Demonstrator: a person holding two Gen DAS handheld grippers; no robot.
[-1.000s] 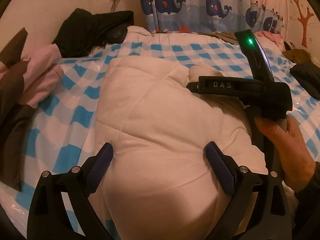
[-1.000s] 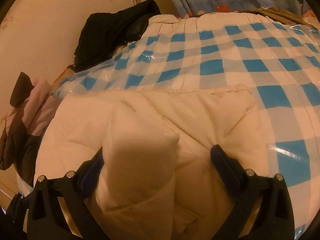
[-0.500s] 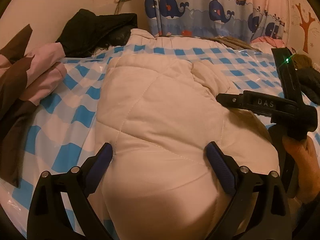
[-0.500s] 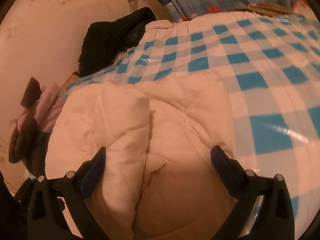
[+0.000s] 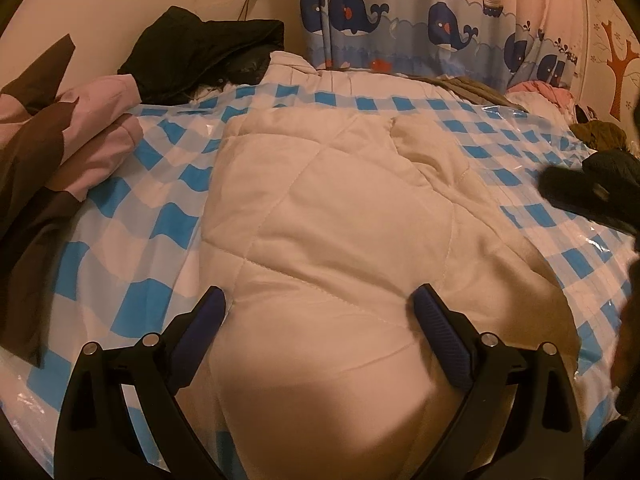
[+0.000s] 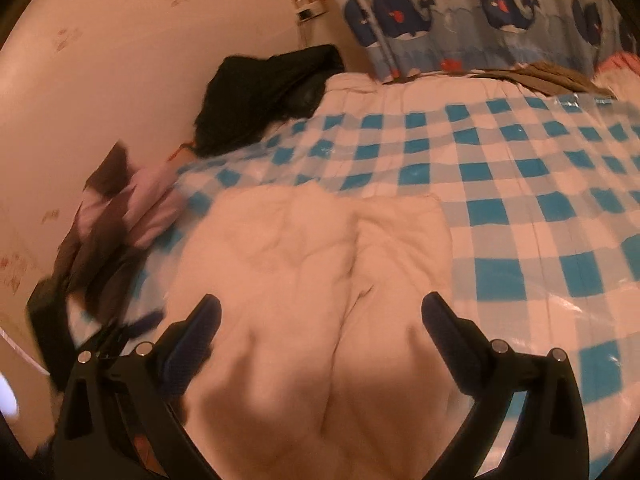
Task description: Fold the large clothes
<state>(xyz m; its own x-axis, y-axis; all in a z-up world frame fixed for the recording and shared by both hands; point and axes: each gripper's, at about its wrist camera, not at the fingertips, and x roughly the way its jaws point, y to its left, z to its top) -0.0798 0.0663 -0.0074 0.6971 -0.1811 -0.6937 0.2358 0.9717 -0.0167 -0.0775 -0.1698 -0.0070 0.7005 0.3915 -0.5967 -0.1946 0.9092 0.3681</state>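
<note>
Your left gripper (image 5: pixel 318 310) is spread wide, pads clear of cloth, nothing gripped. Your right gripper (image 6: pixel 320 318) is spread wide too, empty. Both hang just over the near end of one white quilted coat (image 5: pixel 332 216). One coat, lying flat on the bed (image 5: pixel 132 208), long axis running straight away from your grippers toward the whale curtain (image 5: pixel 420 20); far edge squared off. One folded-in sleeve (image 5: pixel 424 152) lies on top, ahead and right of the left gripper. In the right wrist view a single lengthwise crease runs up the middle between the fingers. Further out, left of your grippers: one pink-and-brown garment (image 5: pixel 60 140); beyond it one black garment (image 5: pixel 200 56) against the wall. Right wrist view is blurred.
</note>
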